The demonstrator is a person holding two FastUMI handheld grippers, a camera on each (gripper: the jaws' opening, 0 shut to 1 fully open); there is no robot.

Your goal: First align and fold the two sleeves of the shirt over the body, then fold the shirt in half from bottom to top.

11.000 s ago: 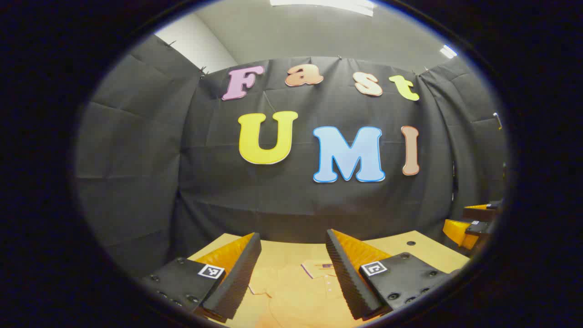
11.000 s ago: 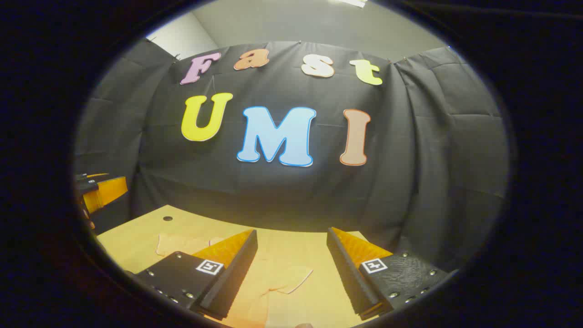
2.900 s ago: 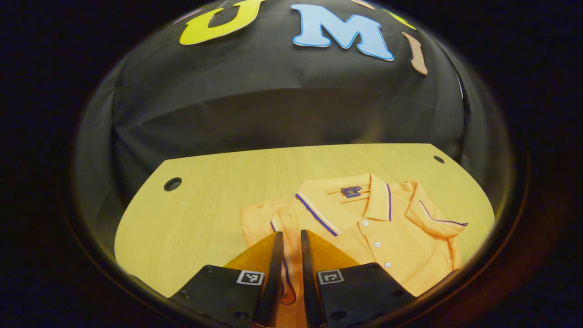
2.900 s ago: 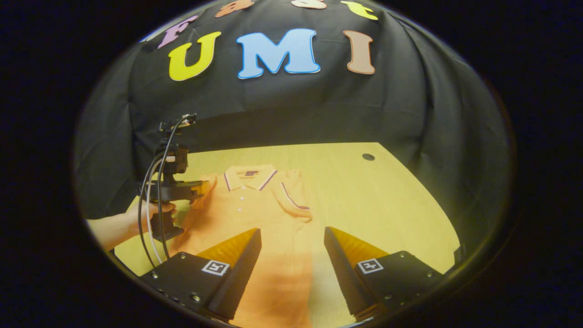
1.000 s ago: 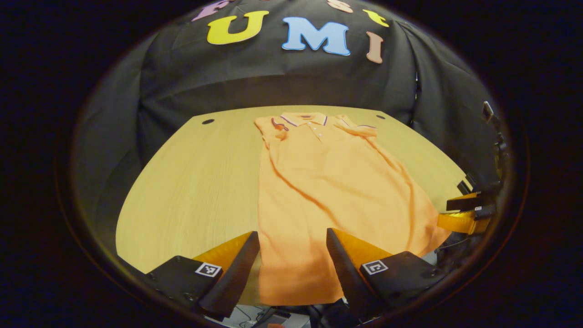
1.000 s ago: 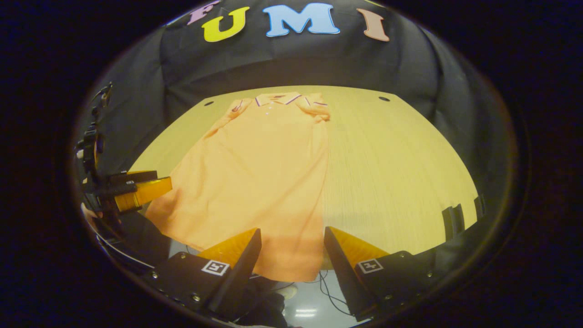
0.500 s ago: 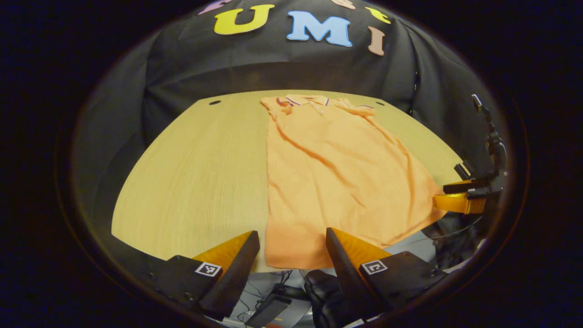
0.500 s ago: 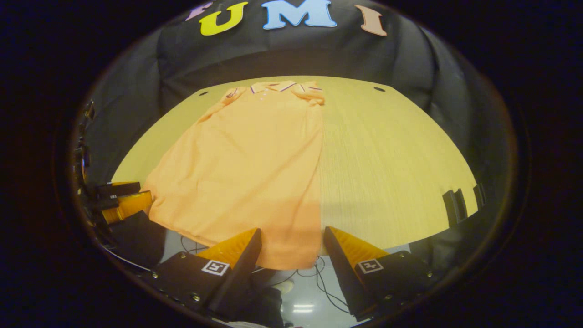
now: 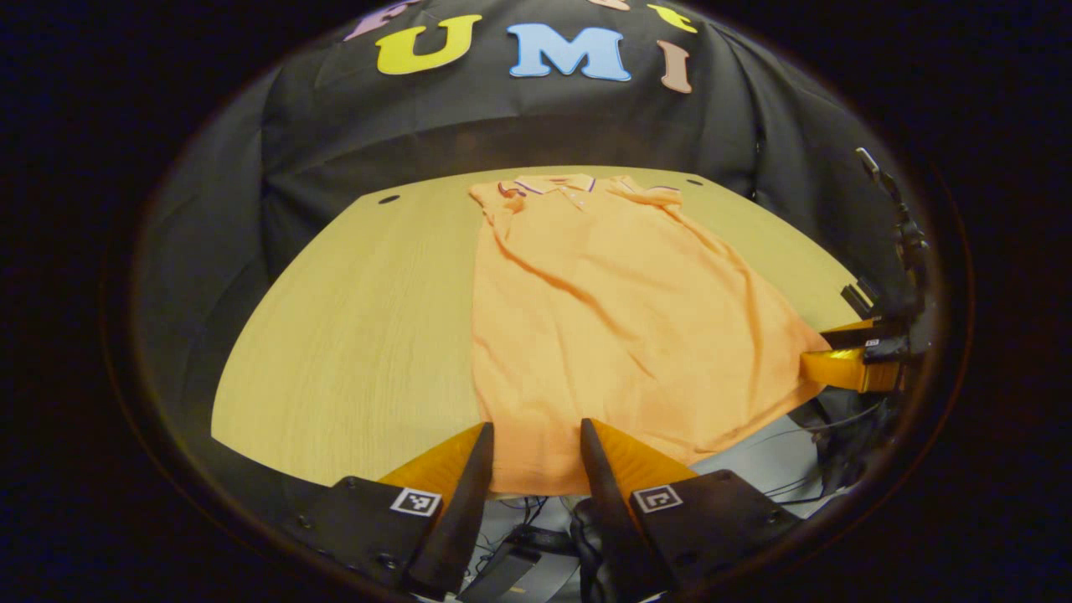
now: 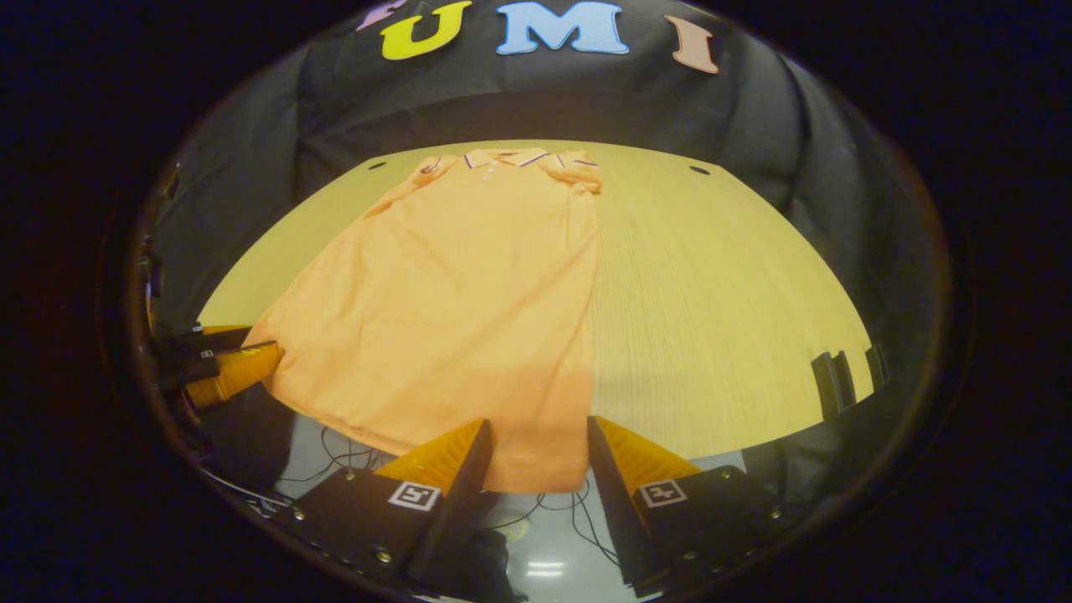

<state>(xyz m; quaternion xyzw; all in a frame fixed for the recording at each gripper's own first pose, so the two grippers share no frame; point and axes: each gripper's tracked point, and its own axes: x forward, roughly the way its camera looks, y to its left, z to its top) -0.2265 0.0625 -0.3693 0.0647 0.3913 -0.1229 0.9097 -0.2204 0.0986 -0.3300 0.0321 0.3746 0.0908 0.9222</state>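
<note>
Here, orange shirt (image 9: 620, 318), wooden table (image 9: 360, 335), tools parted

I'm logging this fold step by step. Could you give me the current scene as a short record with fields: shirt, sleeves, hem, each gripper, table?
shirt: orange polo shirt lying flat, collar at the far end
sleeves: both folded in over the body
hem: hanging just past the near table edge
left gripper: open, fingers either side of the hem corner
right gripper: open, fingers either side of the other hem corner
table: light wood, bare beside the shirt
bottom-to-top fold: not yet done
</note>
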